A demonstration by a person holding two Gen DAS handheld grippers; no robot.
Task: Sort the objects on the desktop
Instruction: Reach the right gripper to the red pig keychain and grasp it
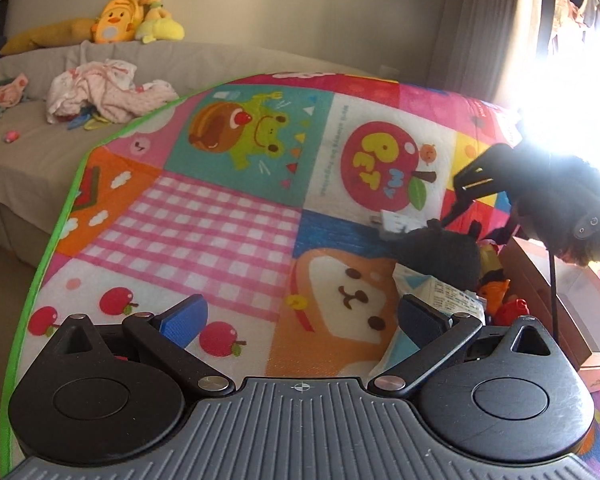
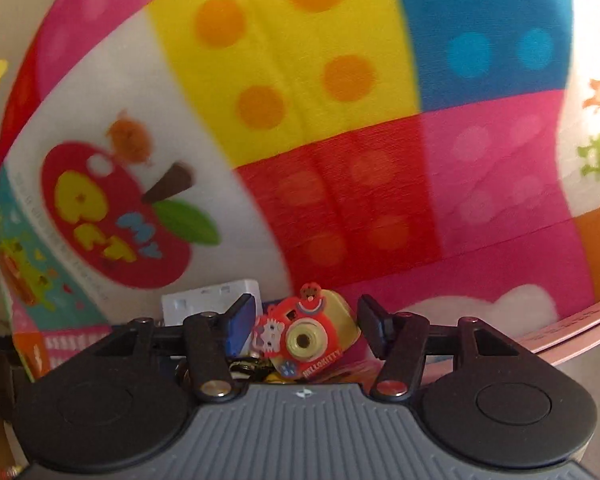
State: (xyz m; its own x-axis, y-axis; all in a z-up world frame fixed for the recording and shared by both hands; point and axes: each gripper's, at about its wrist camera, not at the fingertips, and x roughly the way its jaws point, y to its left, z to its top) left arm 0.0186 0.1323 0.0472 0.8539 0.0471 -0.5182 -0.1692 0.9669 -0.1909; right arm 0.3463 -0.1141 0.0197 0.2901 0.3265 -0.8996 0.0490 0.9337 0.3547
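Toy camera: small red-and-gold plastic Hello Kitty toy camera [image 2: 300, 336] sits between the right tongs' [image 2: 306, 326] blue pads, above the patchwork play mat [image 2: 340, 200]; whether the pads press it I cannot tell.
Left tongs: left tongs [image 1: 300, 320] stand wide apart, empty, over the mat near a printed paper packet [image 1: 456, 296].
White block: white plastic adapter-like block [image 2: 208, 300] lies just beside the left pad; it could be nudged.
Slip risk: rounded, tilted shell may twist out if gripped off-centre.
Box: brown cardboard box [image 1: 540, 276] is near; a hasty swing could clip its rim.
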